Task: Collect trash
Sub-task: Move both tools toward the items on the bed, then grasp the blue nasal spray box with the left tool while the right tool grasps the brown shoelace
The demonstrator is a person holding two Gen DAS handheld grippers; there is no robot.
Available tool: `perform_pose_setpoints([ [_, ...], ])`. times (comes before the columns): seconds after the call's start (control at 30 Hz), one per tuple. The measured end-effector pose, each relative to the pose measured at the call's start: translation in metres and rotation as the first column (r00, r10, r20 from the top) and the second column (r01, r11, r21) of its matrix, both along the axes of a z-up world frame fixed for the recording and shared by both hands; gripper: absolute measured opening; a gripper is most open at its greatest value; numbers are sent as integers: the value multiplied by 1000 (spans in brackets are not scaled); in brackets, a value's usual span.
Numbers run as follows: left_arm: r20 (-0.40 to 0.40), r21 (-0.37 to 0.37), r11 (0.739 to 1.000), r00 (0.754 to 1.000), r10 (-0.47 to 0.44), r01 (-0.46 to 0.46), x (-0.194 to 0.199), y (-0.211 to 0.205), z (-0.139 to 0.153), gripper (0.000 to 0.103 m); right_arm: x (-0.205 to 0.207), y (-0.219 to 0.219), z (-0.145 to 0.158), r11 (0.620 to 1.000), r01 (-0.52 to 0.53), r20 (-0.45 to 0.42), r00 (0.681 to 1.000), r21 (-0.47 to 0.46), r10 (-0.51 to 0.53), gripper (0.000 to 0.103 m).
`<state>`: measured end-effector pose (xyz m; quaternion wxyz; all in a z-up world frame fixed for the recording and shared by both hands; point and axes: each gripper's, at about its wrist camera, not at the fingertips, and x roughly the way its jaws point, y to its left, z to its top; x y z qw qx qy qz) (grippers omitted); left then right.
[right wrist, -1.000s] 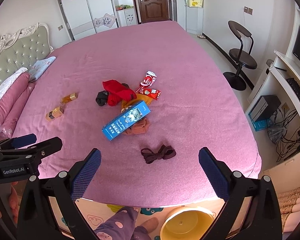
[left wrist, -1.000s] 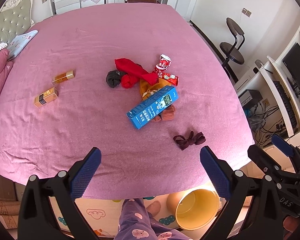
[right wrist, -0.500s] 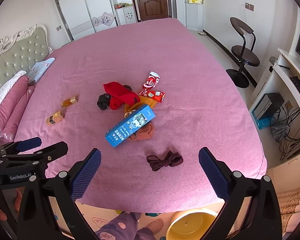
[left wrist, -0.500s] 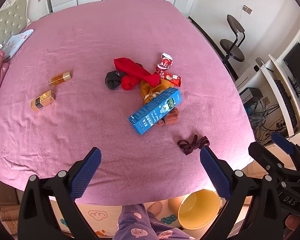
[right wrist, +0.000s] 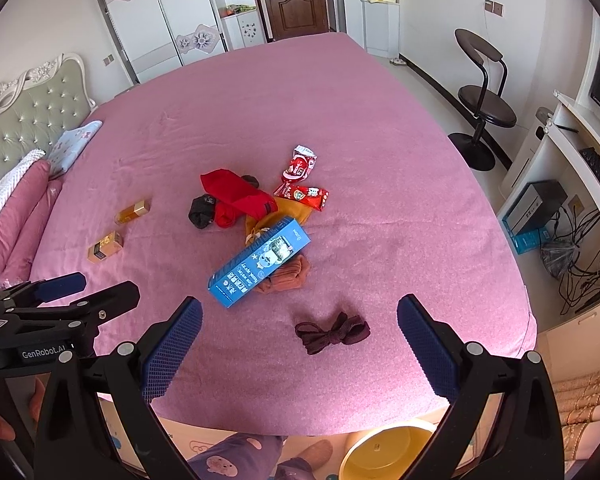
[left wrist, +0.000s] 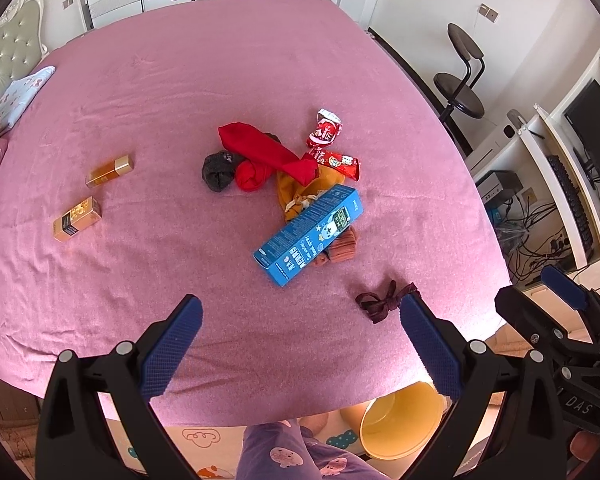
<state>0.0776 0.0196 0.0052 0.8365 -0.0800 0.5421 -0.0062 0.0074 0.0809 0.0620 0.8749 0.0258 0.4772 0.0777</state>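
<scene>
A blue carton (left wrist: 309, 234) (right wrist: 259, 266) lies on the pink bed (left wrist: 140, 92) amid red, grey and orange socks. Two red wrappers (left wrist: 325, 133) (right wrist: 300, 164) lie behind it, and two small gold boxes (left wrist: 77, 219) (right wrist: 105, 246) to the left. A yellow bin (left wrist: 402, 420) (right wrist: 388, 456) stands on the floor below the bed's near edge. My left gripper (left wrist: 300, 344) is open and empty above the near bed edge. My right gripper (right wrist: 298, 346) is open and empty, with a dark brown bow (right wrist: 332, 332) between its fingers' line of sight.
Red socks (left wrist: 260, 152), a grey sock (left wrist: 218, 168) and an orange-brown sock (right wrist: 288, 278) lie around the carton. A black stool (right wrist: 484, 108) and a computer desk (right wrist: 580, 168) stand on the right. Pillows (right wrist: 24, 200) lie at the left. The person's leg (left wrist: 284, 452) is below.
Both grippers have moved forward over the bed, so the carton and bow sit closer and lower in view. Both stay open and empty.
</scene>
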Motion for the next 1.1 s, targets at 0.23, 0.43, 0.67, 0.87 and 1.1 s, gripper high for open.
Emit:
perform_pose_setpoints([
  [0.23, -17, -5, 1000, 1000, -12, 12, 11, -2, -5, 99, 6, -4, 0, 1000, -2, -6, 1000, -5, 2, 94],
  [0.43, -42, -1, 1000, 999, -29, 28, 19, -6, -13, 99, 12, -10, -11, 1000, 14, -34, 999, 2, -14, 94],
  [0.67, -92, 16, 998, 994, -59, 61, 34, -8, -32, 99, 20, -15, -36, 998, 55, -97, 994, 19, -53, 94],
  [0.87, -140, 35, 992, 983, -115, 121, 54, -14, -56, 99, 27, -21, -65, 993, 112, -171, 979, 20, -107, 94],
  [1.1, -219, 71, 974, 956, -193, 213, 83, -20, -98, 99, 33, -28, -108, 982, 187, -280, 945, 41, -168, 94],
])
